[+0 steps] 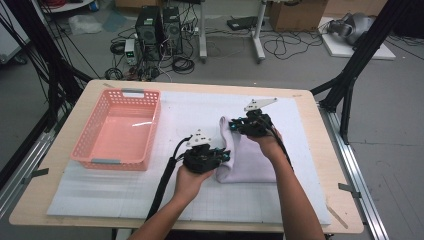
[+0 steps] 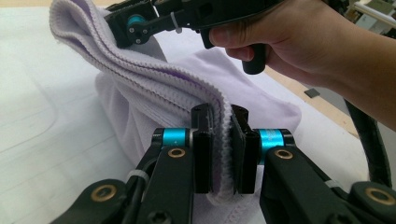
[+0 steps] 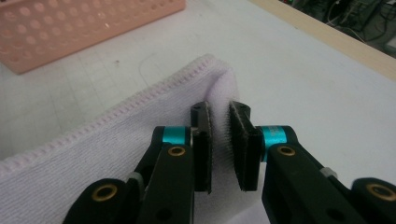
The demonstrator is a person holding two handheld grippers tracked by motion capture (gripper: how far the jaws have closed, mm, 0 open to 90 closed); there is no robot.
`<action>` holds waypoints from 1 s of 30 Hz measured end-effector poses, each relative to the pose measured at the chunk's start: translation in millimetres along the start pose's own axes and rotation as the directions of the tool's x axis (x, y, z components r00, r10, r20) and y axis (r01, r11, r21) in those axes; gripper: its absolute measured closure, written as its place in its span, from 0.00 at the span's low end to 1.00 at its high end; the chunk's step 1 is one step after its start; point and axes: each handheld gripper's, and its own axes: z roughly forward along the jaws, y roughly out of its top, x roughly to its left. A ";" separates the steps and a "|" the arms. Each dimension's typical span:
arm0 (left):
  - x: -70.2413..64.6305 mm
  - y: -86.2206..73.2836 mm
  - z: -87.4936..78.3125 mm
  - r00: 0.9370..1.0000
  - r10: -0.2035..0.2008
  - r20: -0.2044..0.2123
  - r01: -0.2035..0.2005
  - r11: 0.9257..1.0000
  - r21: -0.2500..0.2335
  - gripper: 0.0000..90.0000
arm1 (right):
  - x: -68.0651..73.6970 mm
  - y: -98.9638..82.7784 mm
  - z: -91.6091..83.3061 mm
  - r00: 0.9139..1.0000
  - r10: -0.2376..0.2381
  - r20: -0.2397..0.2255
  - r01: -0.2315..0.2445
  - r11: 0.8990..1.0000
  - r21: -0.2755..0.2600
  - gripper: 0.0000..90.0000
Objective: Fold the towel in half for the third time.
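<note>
A pale lilac towel (image 1: 247, 157) lies folded on the white mat, its left edge lifted off the surface. My left gripper (image 1: 226, 156) is shut on the near end of that lifted edge; in the left gripper view the stitched hem (image 2: 223, 154) is pinched between the black pads. My right gripper (image 1: 233, 125) is shut on the far corner of the same edge, with the towel (image 3: 93, 154) pressed between its pads. In the left gripper view the other gripper (image 2: 135, 25) and its hand hold the towel's far corner higher up.
A pink perforated basket (image 1: 119, 131) stands on the left of the white grid mat (image 1: 125, 195), and its wall (image 3: 70, 32) is behind the towel in the right gripper view. The wooden table edge (image 1: 330, 150) runs along the right. Cables and computer boxes sit on the floor beyond.
</note>
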 end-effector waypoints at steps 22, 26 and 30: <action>-34.2 2.5 81.5 0.998 0.006 0.058 -0.008 1.000 0.030 0.86 | -35.0 -45.1 -35.6 0.993 0.048 0.111 -0.054 0.998 0.044 0.87; -40.0 1.6 87.8 0.995 0.058 0.083 -0.059 0.998 0.002 0.68 | -37.8 -51.7 -41.4 0.990 0.044 0.138 -0.052 0.997 0.058 0.88; -42.3 3.1 84.9 0.993 0.086 0.082 -0.084 0.996 -0.030 0.51 | -41.0 -57.1 -46.0 0.987 0.032 0.156 -0.043 0.997 0.067 0.88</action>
